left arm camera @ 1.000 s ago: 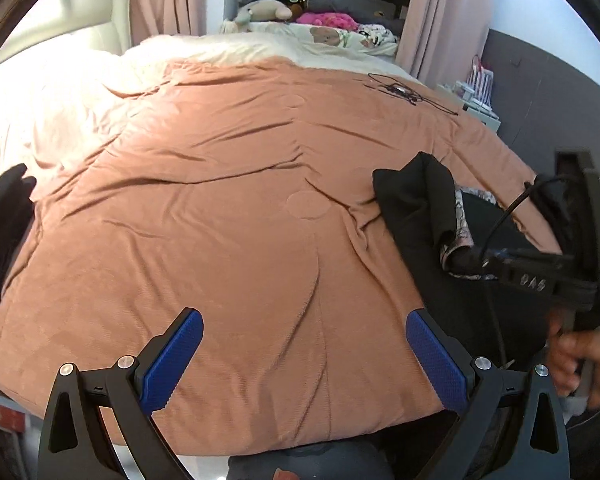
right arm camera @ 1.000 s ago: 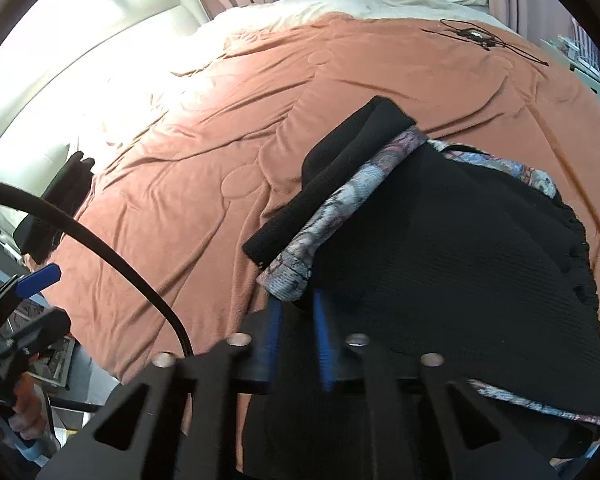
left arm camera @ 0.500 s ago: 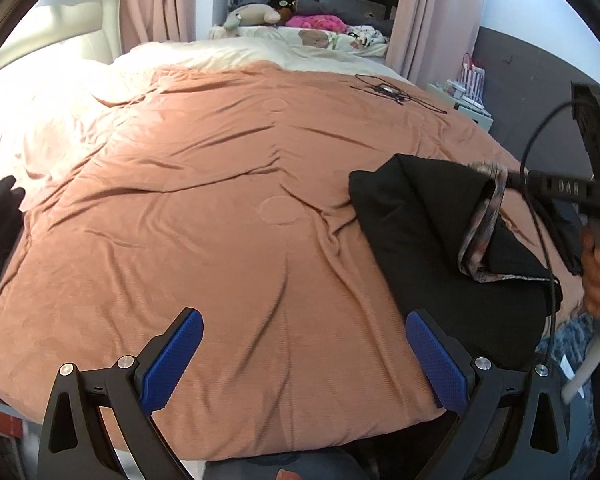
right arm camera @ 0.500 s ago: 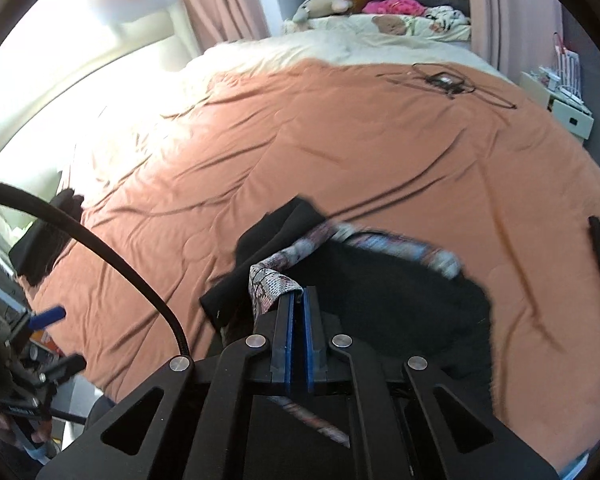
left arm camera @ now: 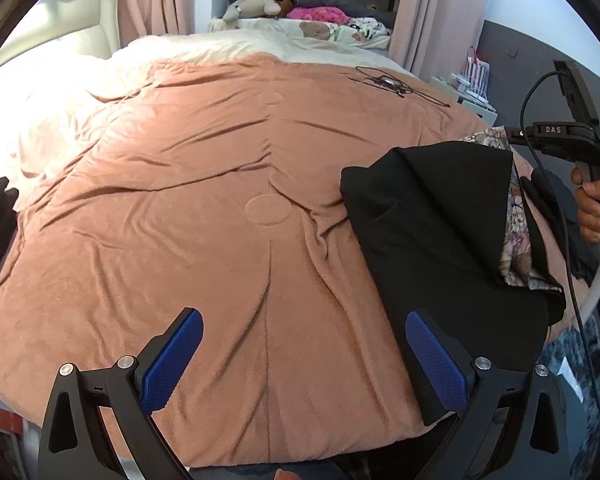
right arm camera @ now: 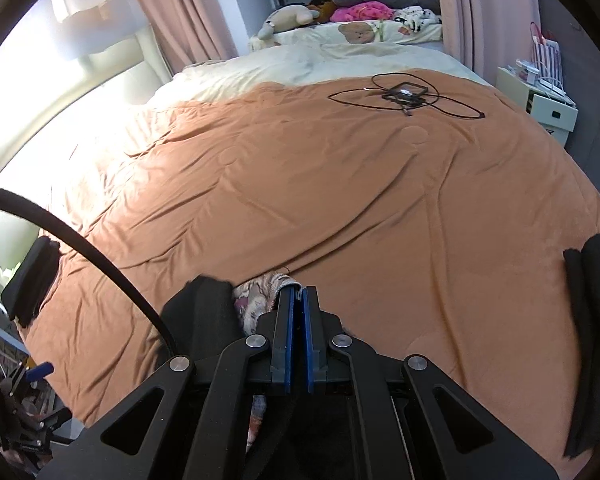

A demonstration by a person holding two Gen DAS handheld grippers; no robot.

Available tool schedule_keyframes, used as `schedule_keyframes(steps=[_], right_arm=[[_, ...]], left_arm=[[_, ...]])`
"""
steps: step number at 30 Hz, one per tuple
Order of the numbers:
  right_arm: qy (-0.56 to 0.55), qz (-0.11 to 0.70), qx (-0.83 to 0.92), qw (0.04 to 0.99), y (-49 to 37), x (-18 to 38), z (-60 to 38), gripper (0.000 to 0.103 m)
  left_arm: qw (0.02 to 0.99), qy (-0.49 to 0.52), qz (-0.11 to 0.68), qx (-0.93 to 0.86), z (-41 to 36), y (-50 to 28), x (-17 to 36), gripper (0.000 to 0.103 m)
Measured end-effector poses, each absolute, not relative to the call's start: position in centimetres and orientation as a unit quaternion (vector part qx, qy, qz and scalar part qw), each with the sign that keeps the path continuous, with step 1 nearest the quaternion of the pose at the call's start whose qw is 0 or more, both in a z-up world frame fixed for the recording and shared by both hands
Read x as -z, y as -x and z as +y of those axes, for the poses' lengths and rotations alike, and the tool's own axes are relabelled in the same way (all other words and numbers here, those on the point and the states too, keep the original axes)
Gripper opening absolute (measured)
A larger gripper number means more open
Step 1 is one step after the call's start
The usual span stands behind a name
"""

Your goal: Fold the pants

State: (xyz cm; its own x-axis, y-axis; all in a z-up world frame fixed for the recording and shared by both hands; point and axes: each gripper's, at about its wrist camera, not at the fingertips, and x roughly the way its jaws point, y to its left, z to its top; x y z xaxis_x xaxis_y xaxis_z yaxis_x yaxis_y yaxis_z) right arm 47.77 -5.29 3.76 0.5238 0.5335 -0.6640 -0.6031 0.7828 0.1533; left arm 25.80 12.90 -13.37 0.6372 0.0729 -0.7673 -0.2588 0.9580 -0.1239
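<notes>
While the right gripper [right arm camera: 298, 292] stays out of it, the pants [left arm camera: 432, 216] hang limp from a clenched pinch.

Left wrist view: black pants with a patterned lining drape at the right of the frame over the brown bedspread [left arm camera: 220, 200]; the left gripper [left arm camera: 304, 344] gapes wide, empty, at the bottom. Right wrist view: at bottom centre the pads are clamped on the patterned hem. Soft, light, floppy cloth, I judge; a free corner or waistband edge is the place to take hold.
</notes>
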Motion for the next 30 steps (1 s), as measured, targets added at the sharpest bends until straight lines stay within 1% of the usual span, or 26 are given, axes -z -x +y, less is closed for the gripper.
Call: schedule_keyframes(steps=[13,18,19,20,21,22,23,26,30], right_arm=[[0.062,0.386,-0.32,0.863,-55.1,-3.1,-3.2,0.002],[0.082,0.417,-0.298,0.855,-57.4,-1.7,-2.3,0.003],[0.083,0.42,-0.292,0.855,-57.8,-1.6,-2.5,0.009],[0.076,0.422,-0.289,0.856,-58.2,-1.6,-2.9,0.025],[0.067,0.422,-0.288,0.857,-58.3,-1.7,-3.3,0.051],[0.056,0.42,-0.287,0.859,-58.3,-1.9,-3.9,0.061],[0.046,0.415,-0.287,0.862,-58.2,-2.0,-4.6,0.067],[0.009,0.427,-0.321,0.845,-57.1,-1.9,-6.5,0.067],[-0.001,0.444,-0.35,0.825,-55.5,-1.1,-8.0,0.066]], left_arm=[[0.893,0.134,0.415,-0.11,14.6,-26.6,14.0,0.102],[0.889,0.138,0.42,-0.118,15.3,-26.7,14.4,0.102],[0.889,0.141,0.42,-0.117,15.4,-26.7,14.4,0.102],[0.889,0.142,0.419,-0.117,15.4,-26.7,14.4,0.102],[0.889,0.143,0.419,-0.117,15.4,-26.7,14.4,0.102],[0.889,0.144,0.418,-0.116,15.4,-26.7,14.4,0.102],[0.889,0.145,0.418,-0.116,15.4,-26.8,14.4,0.102],[0.89,0.147,0.416,-0.112,15.3,-26.8,14.3,0.102],[0.891,0.148,0.414,-0.111,15.2,-26.7,14.2,0.102]])
